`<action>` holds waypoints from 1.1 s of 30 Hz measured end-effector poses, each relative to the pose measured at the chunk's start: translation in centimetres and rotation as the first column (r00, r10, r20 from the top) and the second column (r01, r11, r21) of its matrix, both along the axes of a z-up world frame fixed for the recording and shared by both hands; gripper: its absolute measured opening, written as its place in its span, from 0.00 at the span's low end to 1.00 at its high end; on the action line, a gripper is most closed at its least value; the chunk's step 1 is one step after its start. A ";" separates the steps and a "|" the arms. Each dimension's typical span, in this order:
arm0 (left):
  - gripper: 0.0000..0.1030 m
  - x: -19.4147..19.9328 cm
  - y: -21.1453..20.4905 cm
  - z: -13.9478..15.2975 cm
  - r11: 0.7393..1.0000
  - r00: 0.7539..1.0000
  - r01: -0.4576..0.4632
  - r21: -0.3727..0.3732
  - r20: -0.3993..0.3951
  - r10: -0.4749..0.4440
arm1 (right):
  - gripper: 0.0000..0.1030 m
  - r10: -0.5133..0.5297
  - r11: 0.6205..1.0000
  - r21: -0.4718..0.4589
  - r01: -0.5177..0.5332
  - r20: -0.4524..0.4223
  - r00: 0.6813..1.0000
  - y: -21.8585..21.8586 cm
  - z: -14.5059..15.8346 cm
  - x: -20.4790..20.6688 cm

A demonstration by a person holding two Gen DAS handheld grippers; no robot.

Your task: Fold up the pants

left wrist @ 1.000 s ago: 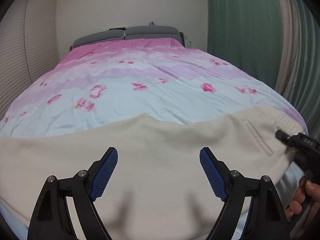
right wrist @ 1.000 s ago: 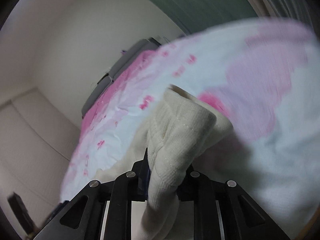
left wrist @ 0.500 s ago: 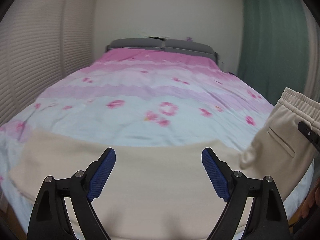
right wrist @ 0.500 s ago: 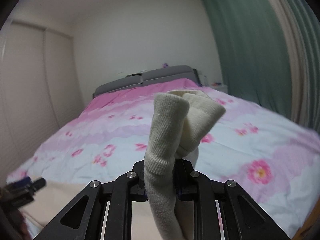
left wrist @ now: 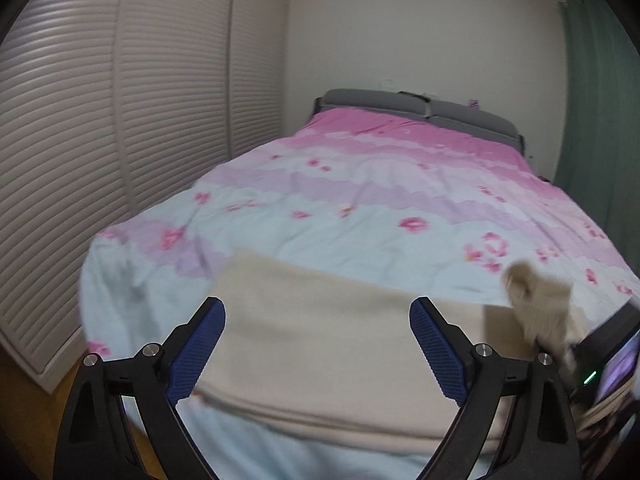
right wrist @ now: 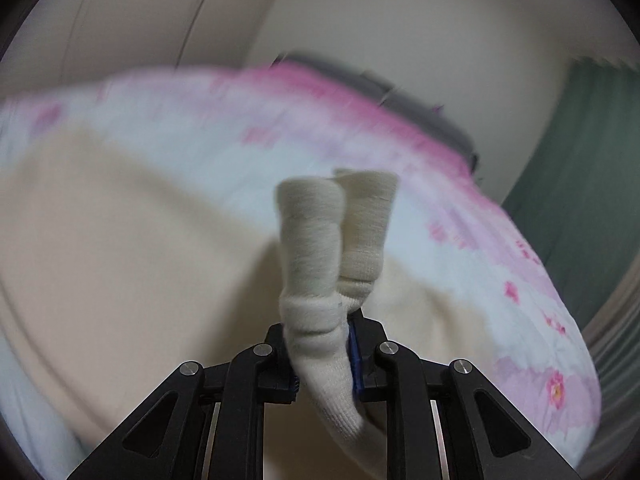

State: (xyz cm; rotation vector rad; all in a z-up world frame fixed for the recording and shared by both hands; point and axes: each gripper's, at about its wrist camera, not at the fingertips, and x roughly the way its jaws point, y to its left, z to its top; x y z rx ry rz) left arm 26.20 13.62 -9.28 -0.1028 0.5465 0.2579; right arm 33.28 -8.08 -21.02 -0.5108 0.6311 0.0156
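Observation:
Cream pants (left wrist: 320, 344) lie across the near end of the bed, their leg ends at the left. My left gripper (left wrist: 318, 344) hovers over them with blue pads wide apart, its jaws still opening, nothing pressed between them. My right gripper (right wrist: 323, 354) is shut on the bunched ribbed waistband (right wrist: 320, 240), which stands up above its jaws. That lifted waistband (left wrist: 536, 300) also shows blurred at the right of the left wrist view, above the flat part of the pants (right wrist: 100, 240).
The bed carries a pink, white and pale-blue flowered cover (left wrist: 380, 200), with grey pillows (left wrist: 420, 108) at the headboard. White slatted closet doors (left wrist: 80, 140) stand at the left, a green curtain (left wrist: 592, 100) at the right. Wooden floor (left wrist: 60, 396) shows beside the bed's near left corner.
Both hands have swept to the left along the bed's near edge. The right gripper has carried the waistband up and over the flat pants. The left gripper's jaws have widened a little.

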 end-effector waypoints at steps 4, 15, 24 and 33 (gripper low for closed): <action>0.92 -0.8 2.2 -1.1 1.000 0.999 -0.023 -0.014 -0.023 0.022 | 0.26 0.012 0.990 -0.140 -0.020 -0.058 0.998 2.0 -2.2 -2.1; 0.92 -1.6 2.0 -1.5 0.999 1.000 0.023 -0.045 -0.019 -0.024 | 0.36 0.139 0.987 0.087 -0.136 -0.031 0.990 3.4 1.7 -8.1; 0.92 -1.5 0.9 -1.0 0.997 0.999 0.044 -0.069 0.003 -0.044 | 0.37 0.053 0.613 0.777 0.143 -0.221 0.974 -6.1 3.6 -3.2; 0.92 -0.7 0.2 -1.6 0.995 0.998 0.060 -0.081 -0.016 -0.061 | 0.40 -0.018 0.819 0.550 0.163 -0.260 0.965 -4.0 1.5 -1.9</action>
